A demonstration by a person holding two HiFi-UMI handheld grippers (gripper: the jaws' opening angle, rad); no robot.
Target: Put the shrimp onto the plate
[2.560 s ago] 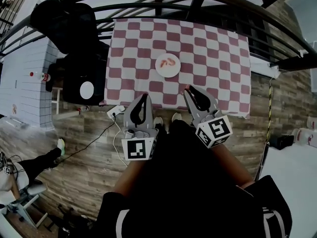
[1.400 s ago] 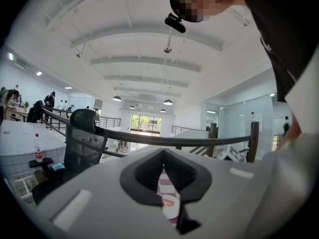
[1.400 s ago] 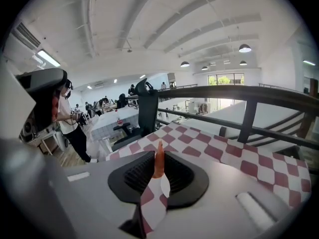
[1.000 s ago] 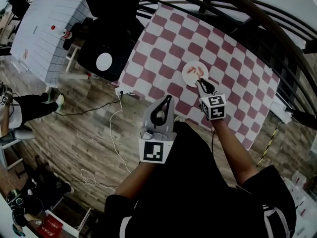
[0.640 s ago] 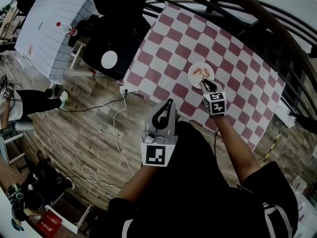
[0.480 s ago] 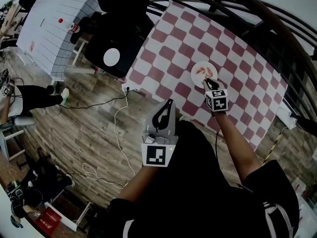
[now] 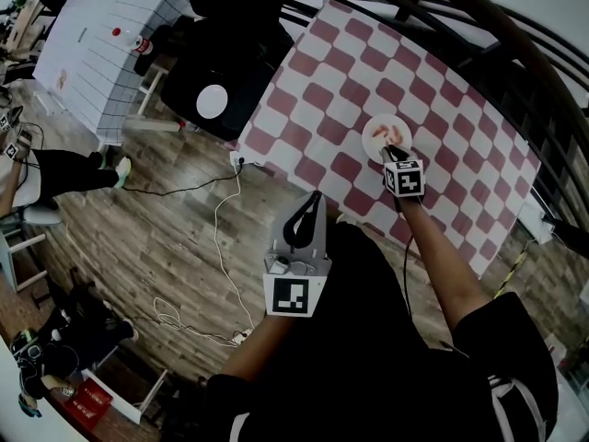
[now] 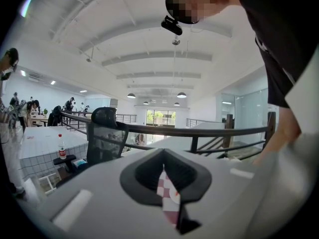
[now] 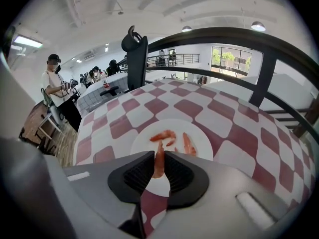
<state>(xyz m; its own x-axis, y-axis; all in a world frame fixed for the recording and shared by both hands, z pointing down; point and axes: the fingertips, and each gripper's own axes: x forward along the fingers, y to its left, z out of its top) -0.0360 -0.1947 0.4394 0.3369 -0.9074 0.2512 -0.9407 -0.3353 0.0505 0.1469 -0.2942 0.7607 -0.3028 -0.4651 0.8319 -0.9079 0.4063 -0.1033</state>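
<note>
Right gripper (image 9: 158, 154): grey moulded plastic jaws faced with black ribbed pads, clamped on one shrimp (image 9: 159, 163). This shrimp is slender, orange-pink and glossy, and it stands on end between the pads, above the near part of the plate (image 9: 142, 143). Whether its lower end touches the plate cannot be told. The plate is round, white and smooth. It carries two more shrimps: a curled one (image 9: 163, 135) toward the far side and a straighter one (image 9: 188, 144) to its right, the two close but apart.

Left gripper (image 8: 163, 169): same grey shell and black pads, jaws drawn together on nothing. Only a sliver of checked cloth shows through the slit between them.

Pose: the right arm reaches forward over the table, and its gripper tips steeply down at the plate's near rim, with the marker cube (image 7: 405, 178) on top. The left gripper is held back near the body, roughly level, off the table's edge and over the floor.

Setting: the plate rests on a red-and-white checked tablecloth (image 9: 219, 111). A dark curved railing (image 9: 224, 36) runs behind the table, and a black office chair (image 9: 134, 59) stands at its far-left side. The floor (image 7: 166, 228) is of grey-brown wood planks and is crossed by a pale cable (image 7: 225, 247).
</note>
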